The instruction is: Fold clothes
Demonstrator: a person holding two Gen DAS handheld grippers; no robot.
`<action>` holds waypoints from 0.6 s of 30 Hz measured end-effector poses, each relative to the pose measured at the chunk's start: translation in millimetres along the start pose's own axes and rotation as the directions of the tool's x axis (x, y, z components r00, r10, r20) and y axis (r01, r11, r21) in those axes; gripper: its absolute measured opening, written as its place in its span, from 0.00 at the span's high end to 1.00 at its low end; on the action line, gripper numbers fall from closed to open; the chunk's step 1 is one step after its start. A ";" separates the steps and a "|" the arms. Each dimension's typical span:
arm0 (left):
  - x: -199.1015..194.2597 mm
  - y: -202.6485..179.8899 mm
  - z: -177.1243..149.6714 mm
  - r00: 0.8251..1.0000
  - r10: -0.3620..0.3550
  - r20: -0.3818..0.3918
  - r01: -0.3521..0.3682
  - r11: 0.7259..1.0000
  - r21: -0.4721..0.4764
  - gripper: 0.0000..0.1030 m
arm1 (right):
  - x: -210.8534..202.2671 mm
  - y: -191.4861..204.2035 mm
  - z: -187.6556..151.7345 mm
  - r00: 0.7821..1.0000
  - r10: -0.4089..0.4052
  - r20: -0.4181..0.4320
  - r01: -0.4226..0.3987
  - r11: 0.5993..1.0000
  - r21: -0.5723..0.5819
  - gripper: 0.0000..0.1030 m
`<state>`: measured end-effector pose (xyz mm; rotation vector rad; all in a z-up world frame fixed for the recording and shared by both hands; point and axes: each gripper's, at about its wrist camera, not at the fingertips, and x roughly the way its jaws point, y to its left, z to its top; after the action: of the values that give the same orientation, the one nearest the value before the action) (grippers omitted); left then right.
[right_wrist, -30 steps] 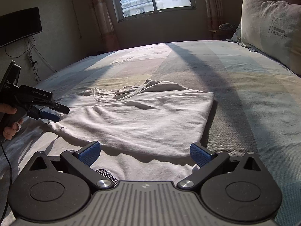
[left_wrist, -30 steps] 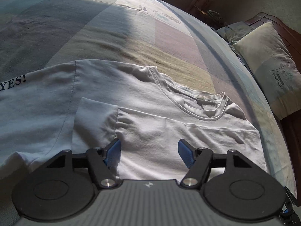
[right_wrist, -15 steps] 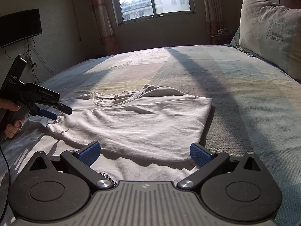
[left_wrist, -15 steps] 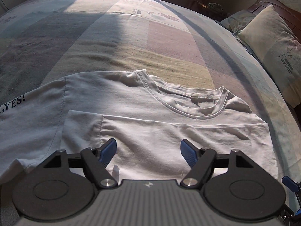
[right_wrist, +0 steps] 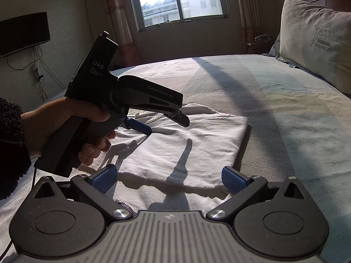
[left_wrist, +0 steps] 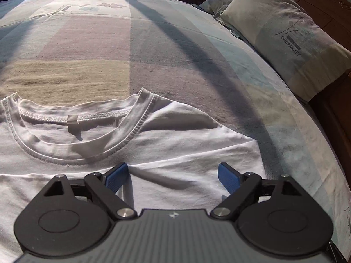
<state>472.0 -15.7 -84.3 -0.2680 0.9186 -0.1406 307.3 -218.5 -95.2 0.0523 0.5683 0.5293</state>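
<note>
A white t-shirt [left_wrist: 175, 149] lies partly folded on the bed, its collar [left_wrist: 72, 118] facing away from me in the left wrist view. My left gripper [left_wrist: 173, 175] hovers open just above the shirt's folded sleeve side, nothing between its blue pads. In the right wrist view the same shirt [right_wrist: 182, 151] lies ahead, and the left gripper [right_wrist: 162, 122], held by a hand [right_wrist: 57, 127], hangs open over its collar end. My right gripper [right_wrist: 170, 178] is open above the shirt's near edge and holds nothing.
The striped bedsheet [left_wrist: 153, 50] stretches beyond the shirt. A pillow [left_wrist: 291, 35] leans on the wooden headboard [left_wrist: 329, 4] at the right. A window [right_wrist: 179, 2] and a wall-mounted screen [right_wrist: 24, 32] are across the room.
My left gripper has moved right along the shirt, from the sleeve side past the collar, and has come closer to the right gripper. The right gripper stayed in place, open.
</note>
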 end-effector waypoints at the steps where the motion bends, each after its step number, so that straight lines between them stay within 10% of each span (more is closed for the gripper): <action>1: -5.6 -4.1 0.1 1.000 -0.014 0.002 0.014 1.000 0.011 0.15 | -0.1 0.6 0.0 1.000 -0.004 -0.001 0.004 1.000 -0.007 0.00; 6: -26.3 -23.0 -13.7 0.978 -0.205 -0.040 0.206 0.978 0.011 0.14 | -3.8 -0.6 3.0 1.000 0.004 0.015 -0.004 1.000 0.003 0.00; 15: 18.4 -41.5 6.4 0.980 -0.193 -0.046 0.191 0.981 -0.038 0.14 | -1.7 -1.3 1.6 1.000 0.009 -0.008 -0.009 1.000 -0.004 0.00; 18: 9.3 -50.7 6.2 0.947 -0.313 -0.067 0.313 0.950 -0.023 0.13 | -1.0 -0.6 1.0 1.000 0.000 -0.023 0.000 1.000 -0.020 0.00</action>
<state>482.2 -65.4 -73.2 -0.4216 0.9421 -0.4408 307.5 -219.5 -93.9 0.0276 0.5858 0.5361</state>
